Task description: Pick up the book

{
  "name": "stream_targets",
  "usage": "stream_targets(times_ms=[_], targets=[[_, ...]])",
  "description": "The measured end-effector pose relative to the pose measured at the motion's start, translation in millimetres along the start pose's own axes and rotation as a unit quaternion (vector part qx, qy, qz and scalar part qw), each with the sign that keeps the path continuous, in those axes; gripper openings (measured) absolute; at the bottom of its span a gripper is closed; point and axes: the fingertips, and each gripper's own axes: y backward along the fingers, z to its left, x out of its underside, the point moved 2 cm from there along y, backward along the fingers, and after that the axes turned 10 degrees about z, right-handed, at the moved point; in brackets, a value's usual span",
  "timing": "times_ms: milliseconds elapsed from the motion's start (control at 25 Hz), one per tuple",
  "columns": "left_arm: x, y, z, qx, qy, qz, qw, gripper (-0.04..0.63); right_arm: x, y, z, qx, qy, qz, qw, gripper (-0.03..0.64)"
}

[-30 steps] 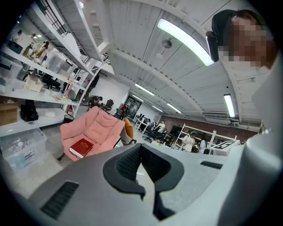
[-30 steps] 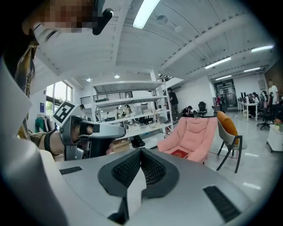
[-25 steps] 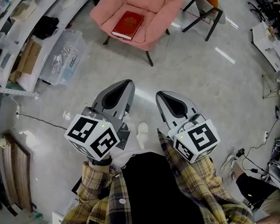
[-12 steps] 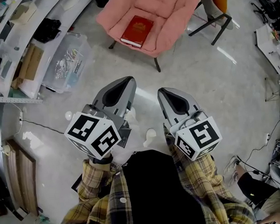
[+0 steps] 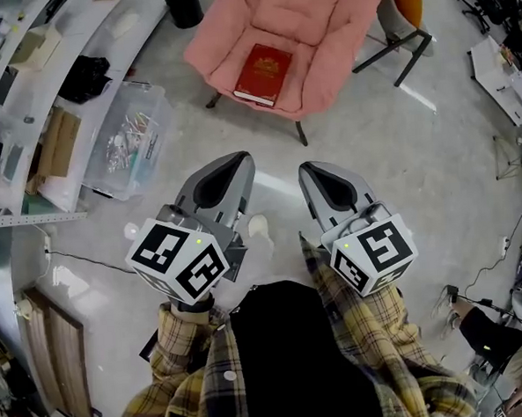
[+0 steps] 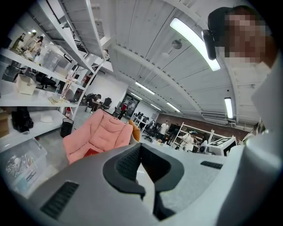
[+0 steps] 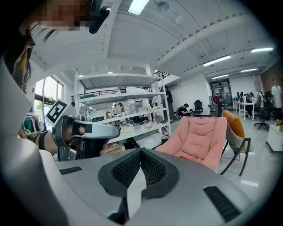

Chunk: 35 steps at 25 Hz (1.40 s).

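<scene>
A red book point(image 5: 264, 73) lies flat on the seat of a pink armchair point(image 5: 320, 23), ahead of me across the grey floor. Both grippers are held side by side in front of my chest, pointing toward the chair and well short of it. My left gripper point(image 5: 237, 159) is shut with nothing between its jaws. My right gripper point(image 5: 308, 169) is also shut and empty. The left gripper view has the closed jaws of the left gripper point(image 6: 140, 145) with the armchair point(image 6: 99, 132) behind them and a sliver of the red book point(image 6: 90, 152). In the right gripper view, the armchair point(image 7: 201, 139) shows past the right gripper point(image 7: 141, 151).
A clear plastic bin point(image 5: 124, 132) and white shelving point(image 5: 32, 67) stand at the left. A black bucket point(image 5: 184, 5) is beside the armchair, and a chair with an orange cushion point(image 5: 403, 5) is at its right. A cable point(image 5: 79, 258) runs along the floor. People stand in the background.
The armchair and book have slid lower and nearer in the head view as I walk toward them. Both grippers stay shut, side by side.
</scene>
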Motion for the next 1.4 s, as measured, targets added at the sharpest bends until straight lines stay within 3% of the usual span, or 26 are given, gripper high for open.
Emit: stream_targets(times_ms=[400, 760, 1400], targets=[[-6.6, -17.7, 31.4, 0.021, 0.018, 0.018, 0.9994, 0.003, -2.1, -25.0, -19.3, 0.032, -0.018, 0.031, 0.999, 0.017], [-27.3, -61.8, 51.2, 0.003, 0.023, 0.010, 0.9997, 0.003, -18.0, -54.4, -66.3, 0.014, -0.012, 0.032, 0.999, 0.017], [-123.7, -176.6, 84.9, -0.033, 0.016, -0.034, 0.9987, 0.003, -95.0, -110.9, -188.7, -0.025, 0.026, 0.019, 0.999, 0.017]])
